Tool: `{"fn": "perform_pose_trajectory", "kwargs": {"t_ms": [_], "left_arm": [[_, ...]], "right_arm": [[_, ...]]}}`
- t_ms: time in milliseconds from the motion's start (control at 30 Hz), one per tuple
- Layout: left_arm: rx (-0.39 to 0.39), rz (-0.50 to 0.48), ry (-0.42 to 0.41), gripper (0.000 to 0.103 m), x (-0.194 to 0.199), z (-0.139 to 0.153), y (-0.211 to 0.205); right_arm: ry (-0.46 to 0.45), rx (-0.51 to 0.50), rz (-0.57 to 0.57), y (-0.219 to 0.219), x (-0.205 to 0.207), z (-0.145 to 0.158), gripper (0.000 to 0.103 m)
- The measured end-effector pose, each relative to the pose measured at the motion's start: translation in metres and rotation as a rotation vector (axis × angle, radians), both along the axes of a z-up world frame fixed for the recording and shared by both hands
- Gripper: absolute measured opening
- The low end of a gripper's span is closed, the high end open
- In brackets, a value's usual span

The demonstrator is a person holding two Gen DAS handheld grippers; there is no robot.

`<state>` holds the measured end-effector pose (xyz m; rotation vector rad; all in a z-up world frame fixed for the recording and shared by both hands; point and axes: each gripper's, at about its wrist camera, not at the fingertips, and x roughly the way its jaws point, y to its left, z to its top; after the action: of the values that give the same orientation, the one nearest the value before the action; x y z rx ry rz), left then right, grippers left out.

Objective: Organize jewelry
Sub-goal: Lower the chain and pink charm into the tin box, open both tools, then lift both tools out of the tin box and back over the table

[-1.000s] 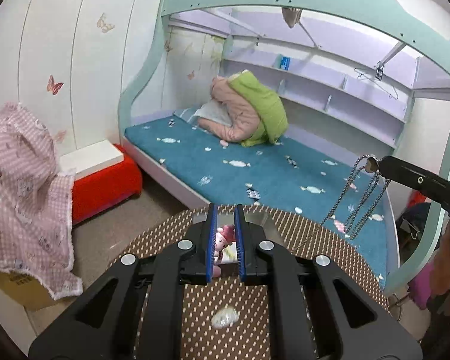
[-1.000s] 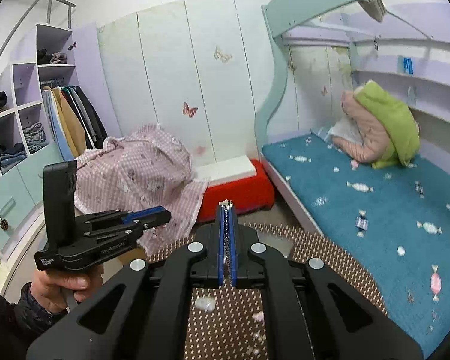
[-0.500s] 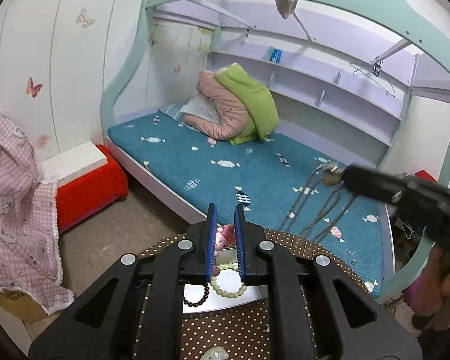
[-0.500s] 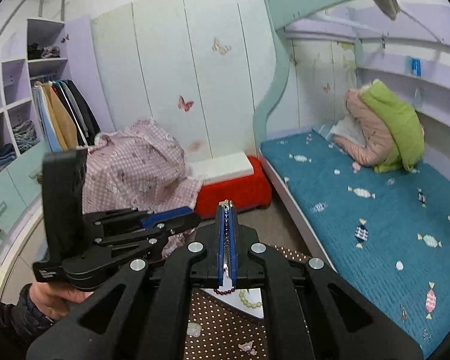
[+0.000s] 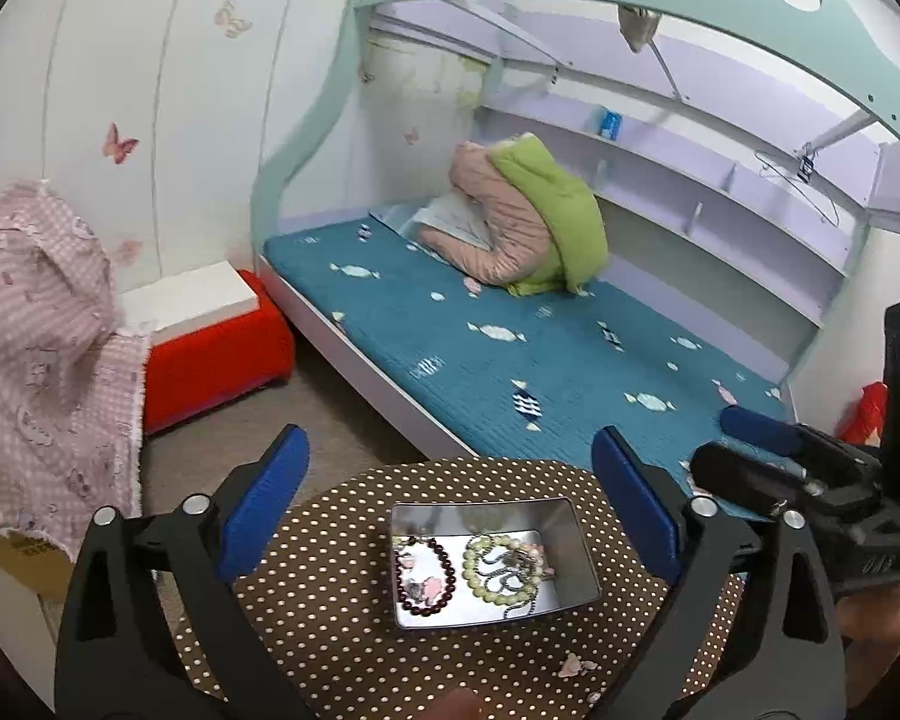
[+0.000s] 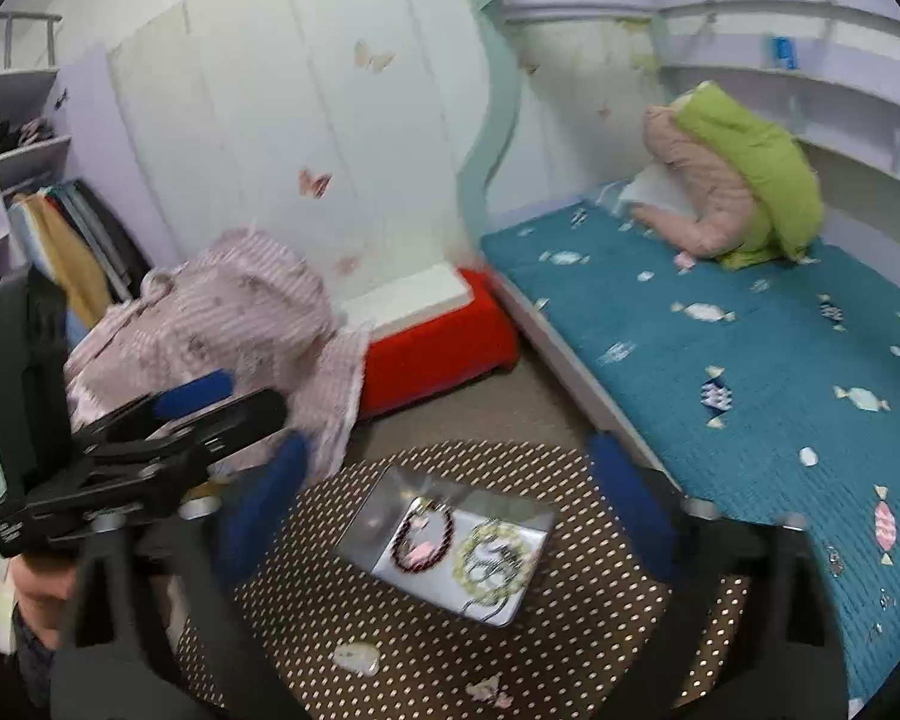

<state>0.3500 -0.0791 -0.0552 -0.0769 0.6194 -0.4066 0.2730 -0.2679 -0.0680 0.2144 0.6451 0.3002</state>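
Note:
A shiny metal tray stands on a round brown polka-dot table. In it lie a dark red bead bracelet, a pale green bead bracelet and a silver chain piled on the green one. My left gripper is open and empty, above and behind the tray. My right gripper is open and empty above the tray; it also shows in the left wrist view.
Small pale trinkets lie on the table near its front. Behind the table are a teal bunk bed, a red box with a white lid and a pink checked cloth.
Both grippers opened. The silver chain that the right gripper held now lies in the tray, and the pink trinket has left the left gripper. Both views tilted down onto the tray.

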Motion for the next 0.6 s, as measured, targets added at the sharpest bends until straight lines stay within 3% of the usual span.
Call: {"fn": "perform_pose_trajectory", "kwargs": {"t_ms": [600], "left_arm": [[0.069,0.080,-0.151,0.098,-0.068,0.035,0.025]], "right_arm": [[-0.055,-0.014,-0.038,-0.001,-0.033,0.019,0.095]]}}
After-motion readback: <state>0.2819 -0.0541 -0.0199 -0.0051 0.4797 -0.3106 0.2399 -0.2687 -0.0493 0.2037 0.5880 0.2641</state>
